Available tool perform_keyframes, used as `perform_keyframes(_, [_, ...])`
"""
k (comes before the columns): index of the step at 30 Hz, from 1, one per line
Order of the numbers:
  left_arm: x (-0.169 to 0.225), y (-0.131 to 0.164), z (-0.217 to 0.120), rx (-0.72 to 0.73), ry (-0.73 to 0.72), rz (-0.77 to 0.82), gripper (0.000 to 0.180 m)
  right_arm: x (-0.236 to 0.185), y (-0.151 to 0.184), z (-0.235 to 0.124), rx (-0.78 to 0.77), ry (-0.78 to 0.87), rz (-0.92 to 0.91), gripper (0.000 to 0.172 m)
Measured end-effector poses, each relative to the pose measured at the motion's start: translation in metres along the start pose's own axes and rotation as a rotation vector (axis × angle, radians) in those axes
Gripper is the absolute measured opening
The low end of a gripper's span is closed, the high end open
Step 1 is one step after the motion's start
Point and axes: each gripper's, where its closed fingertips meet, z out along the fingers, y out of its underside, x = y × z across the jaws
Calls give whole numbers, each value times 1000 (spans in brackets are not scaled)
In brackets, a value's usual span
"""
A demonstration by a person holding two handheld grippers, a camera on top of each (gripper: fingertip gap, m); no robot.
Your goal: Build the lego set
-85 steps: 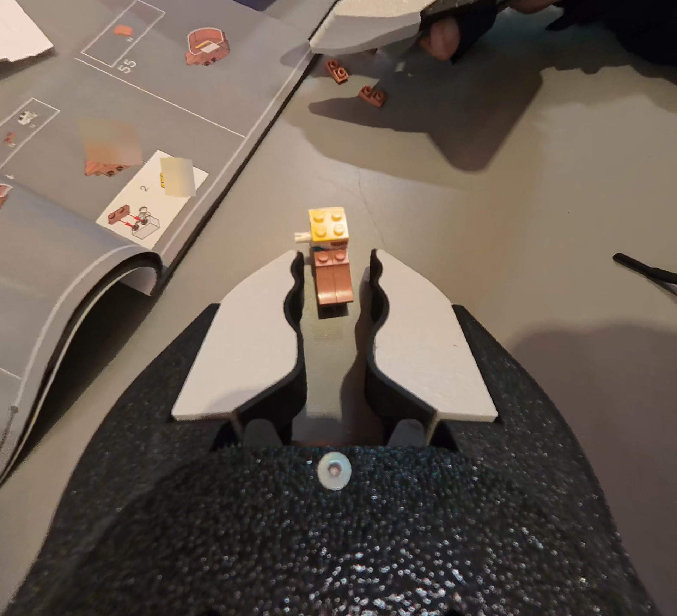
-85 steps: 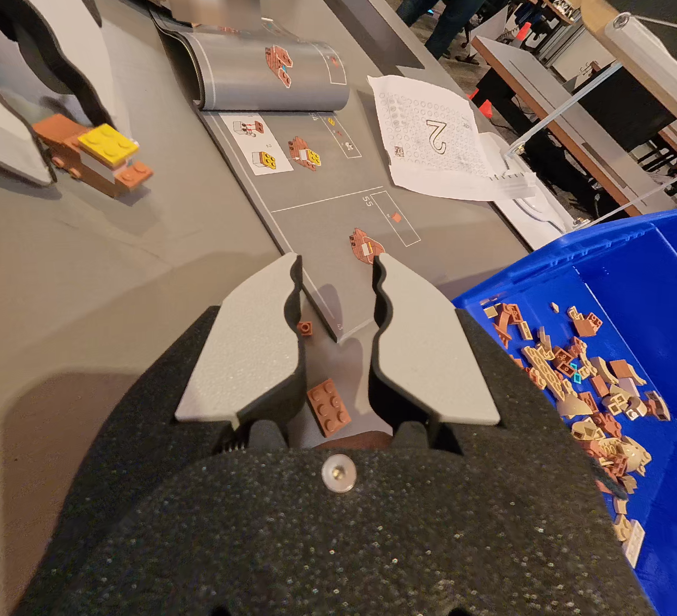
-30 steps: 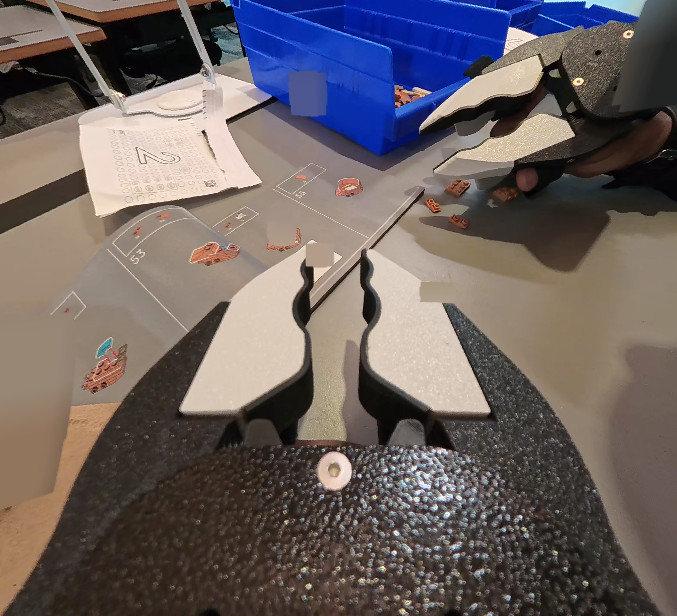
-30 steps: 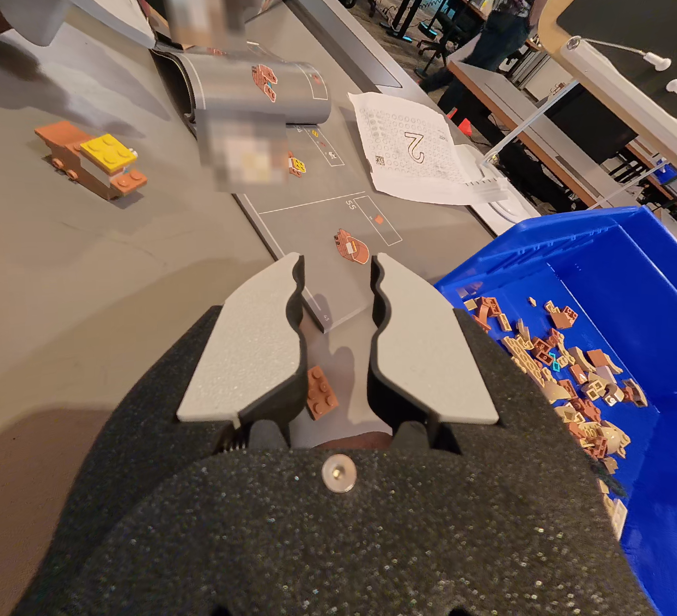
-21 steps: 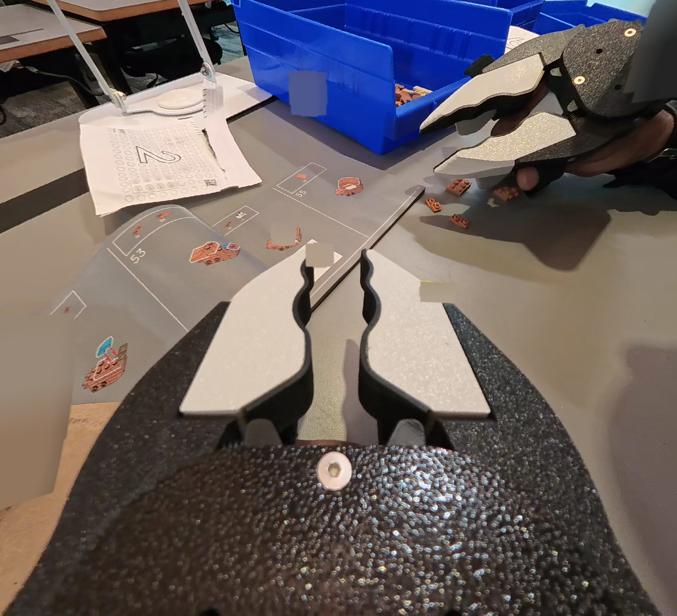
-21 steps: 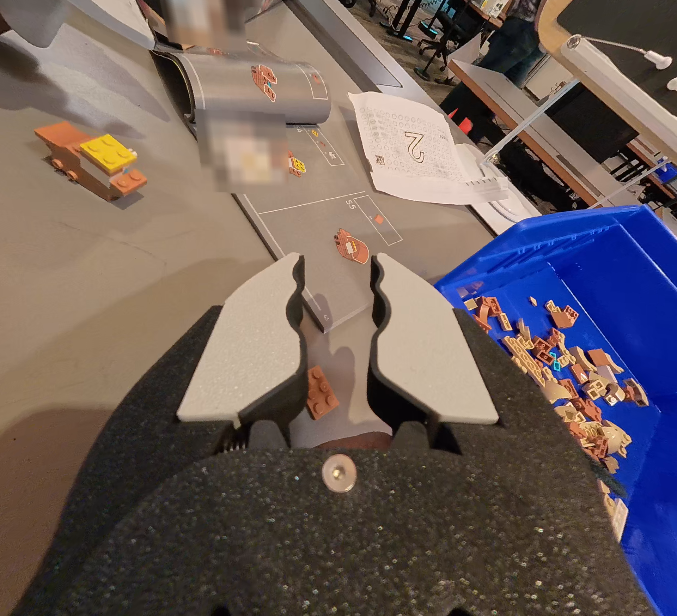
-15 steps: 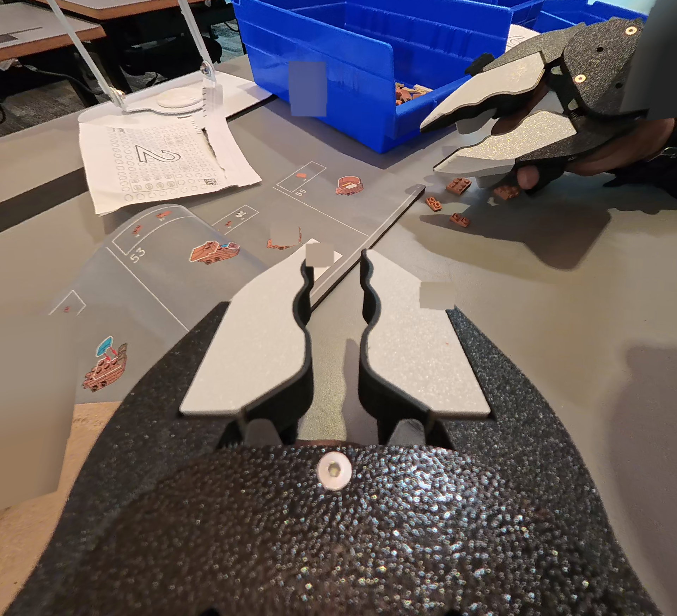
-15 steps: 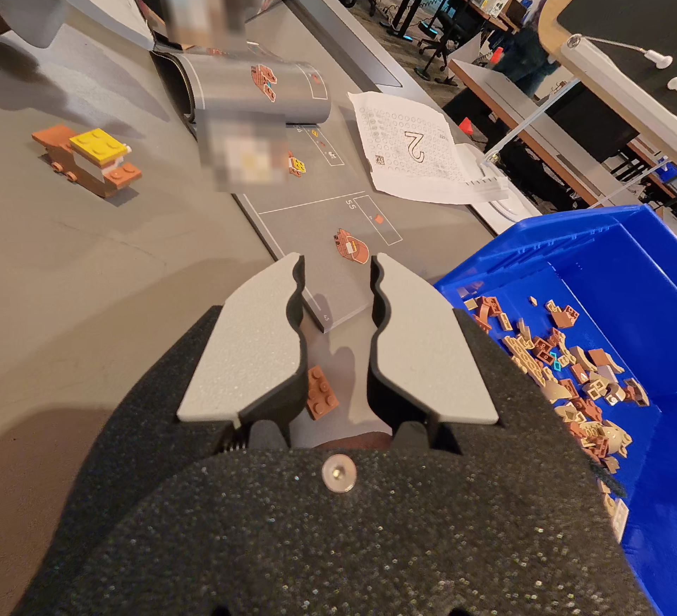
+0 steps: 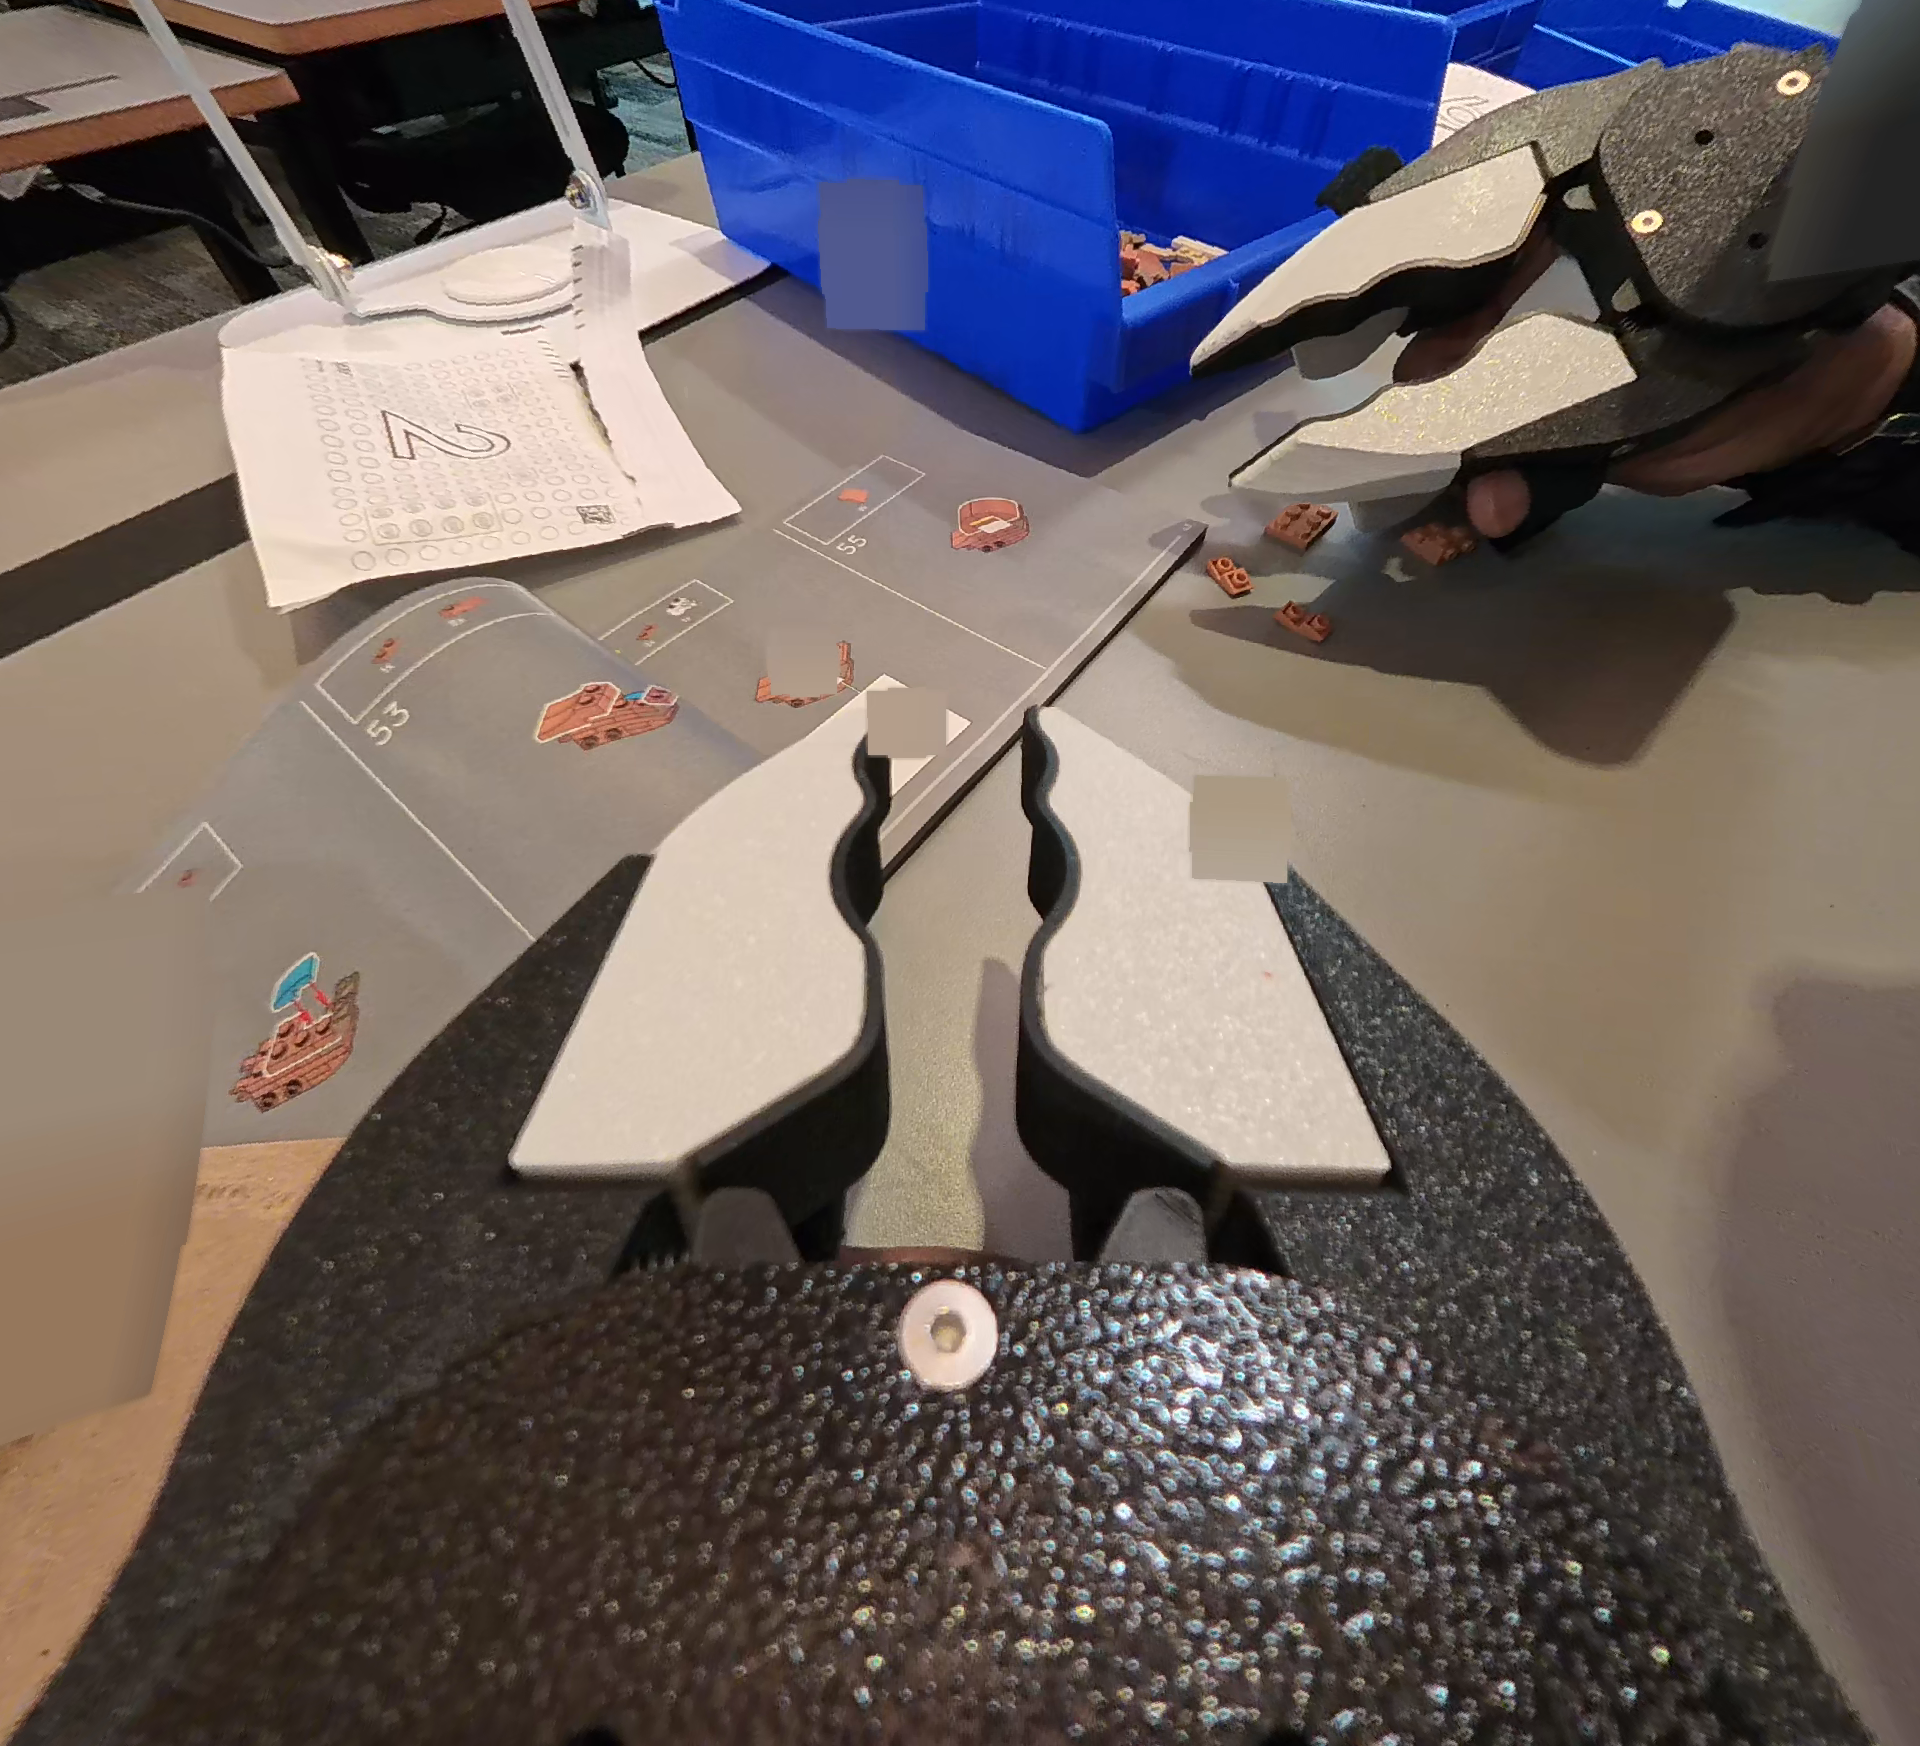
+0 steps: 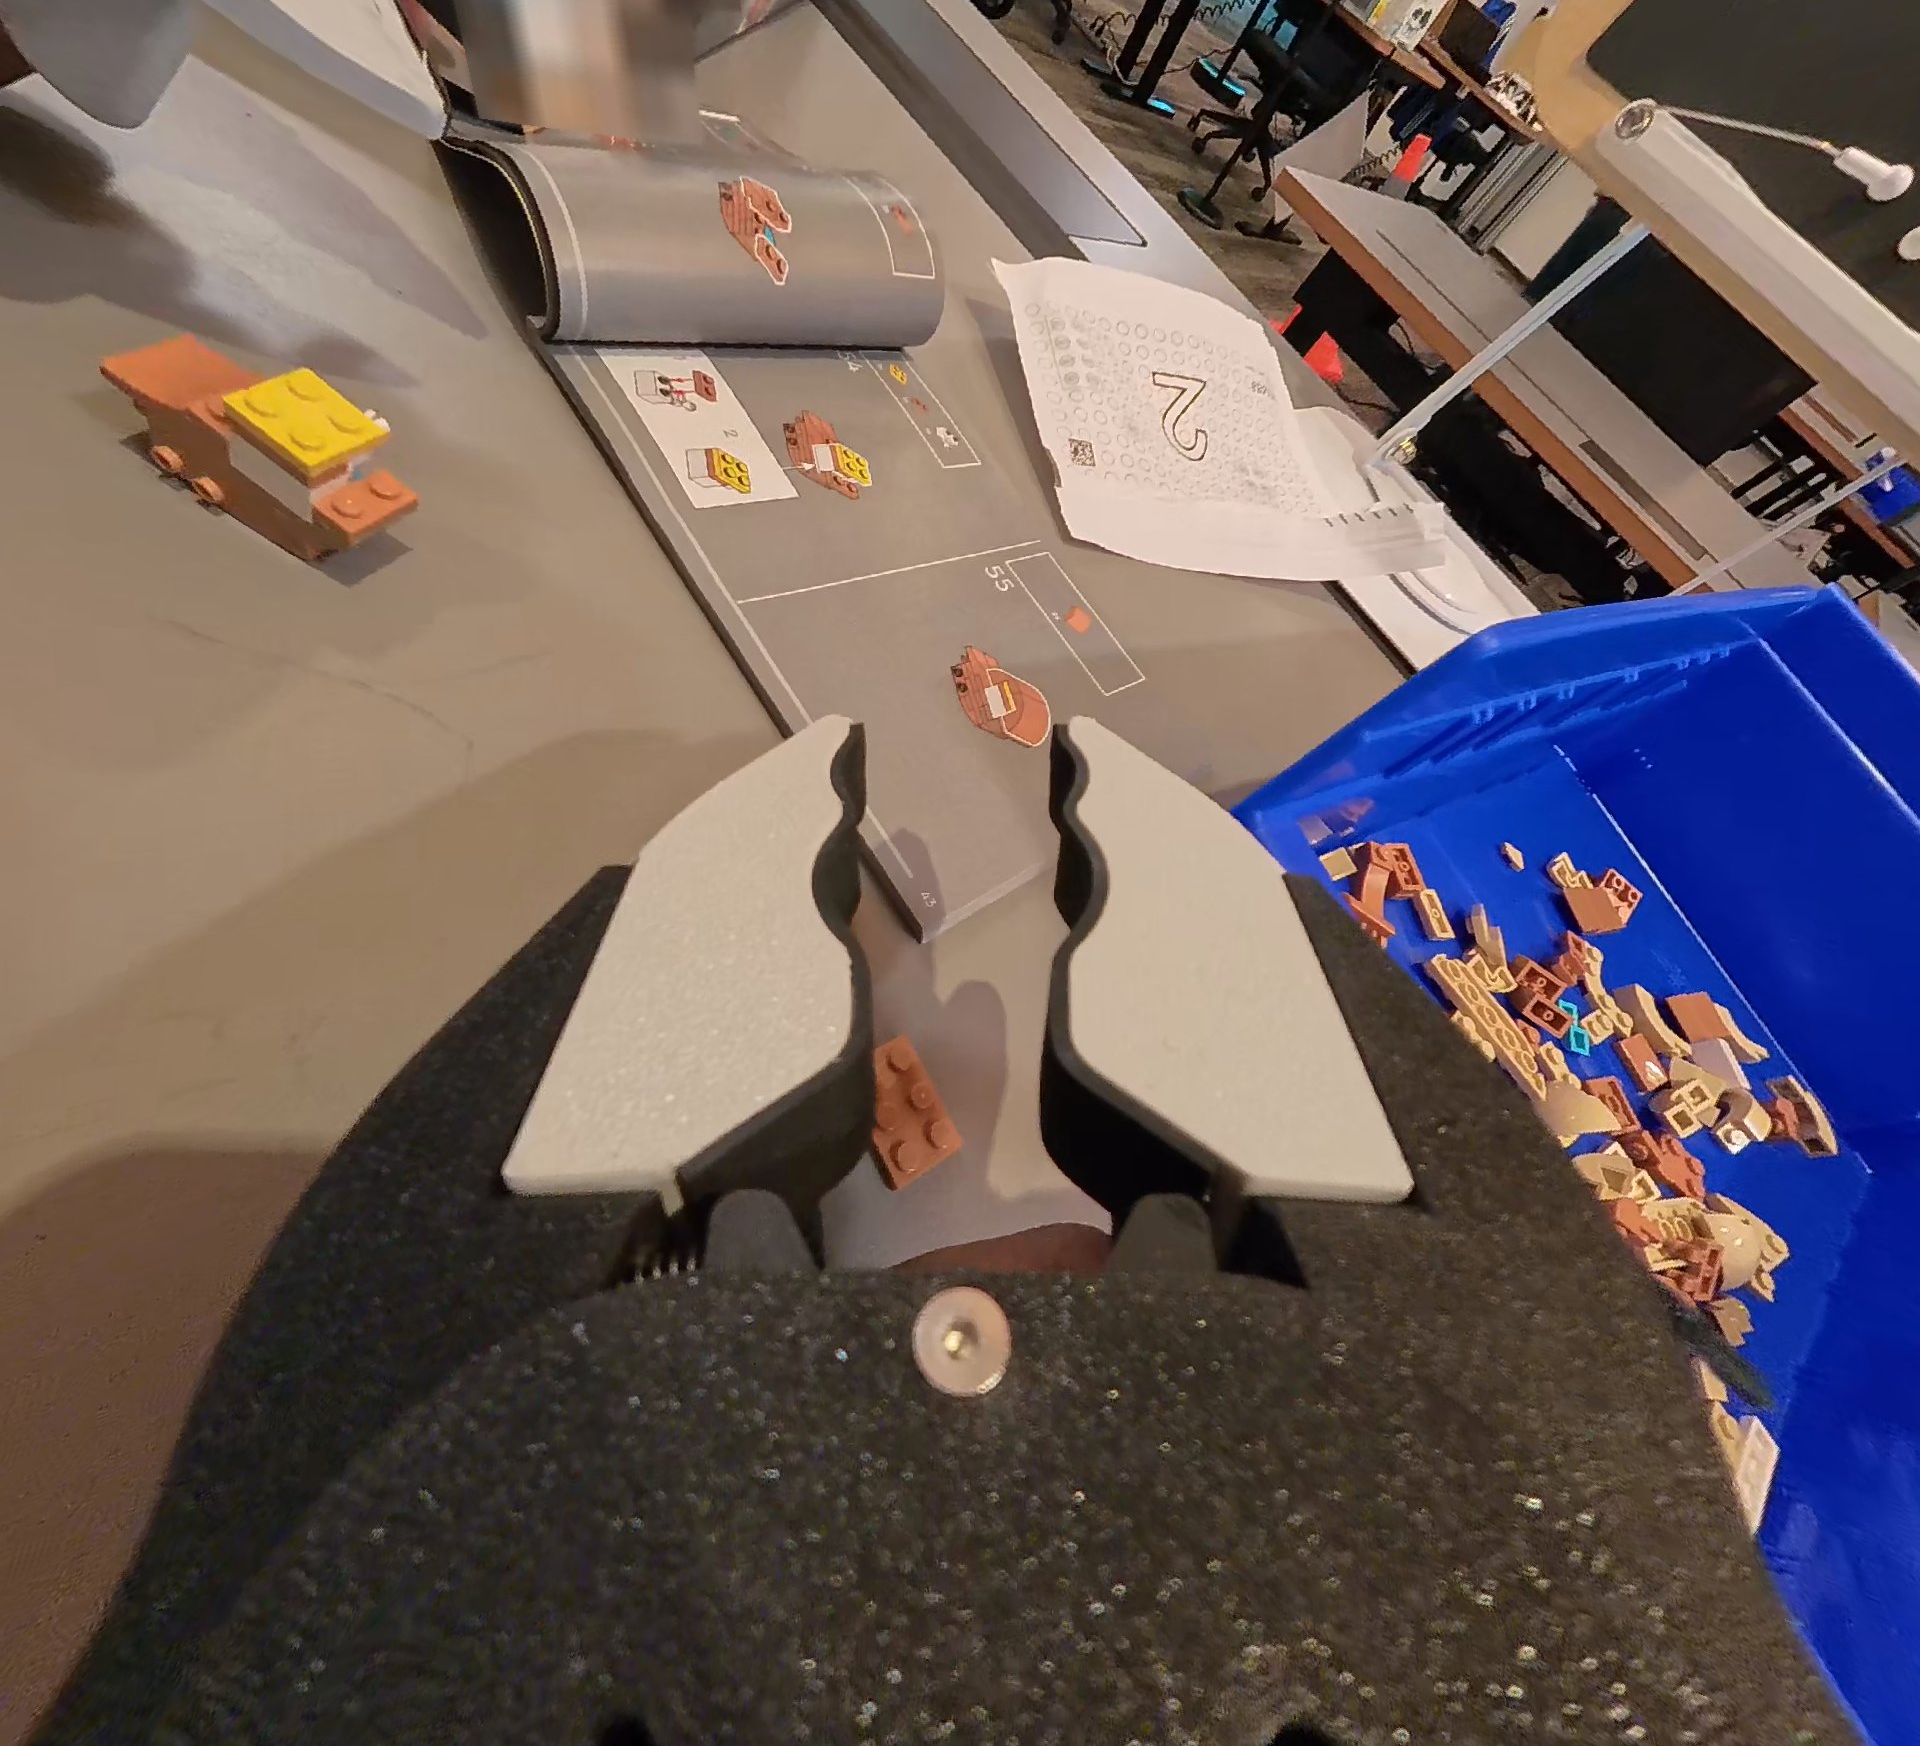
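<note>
Since 0.5 s back, scarcely a change. Left gripper (image 9: 951,740) still aloft over the edge of the open grey instruction booklet (image 9: 914,584), jaws parted, bare. Right gripper (image 10: 956,761) still low over the grey table (image 10: 260,813), jaws apart, above a flat reddish-brown studded plate (image 10: 909,1114), unpinched. Small brown-and-yellow brick model (image 10: 260,449) slightly nearer.

I see even, bright indoor light from overhead; soft shadows fall toward five o'clock on the counter (image 9: 1558,865). Glare speckles the black housing. Wide-angle bending warps the edges; far background softens.
</note>
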Motion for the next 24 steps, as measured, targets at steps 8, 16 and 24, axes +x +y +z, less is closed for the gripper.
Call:
perform_keyframes(8, [-1, 2, 3, -19, -4, -7, 22, 137, 14, -54, -344, 299, -441, 24])
perform_keyframes(16, [-2, 1, 1, -7, -11, -7, 22, 162, 105, -58, -1049, -579, -150, 11])
perform_keyframes(24, [-1, 1, 1, -6, 2, -7, 22, 165, 148, -47, -1314, -677, -197, 23])
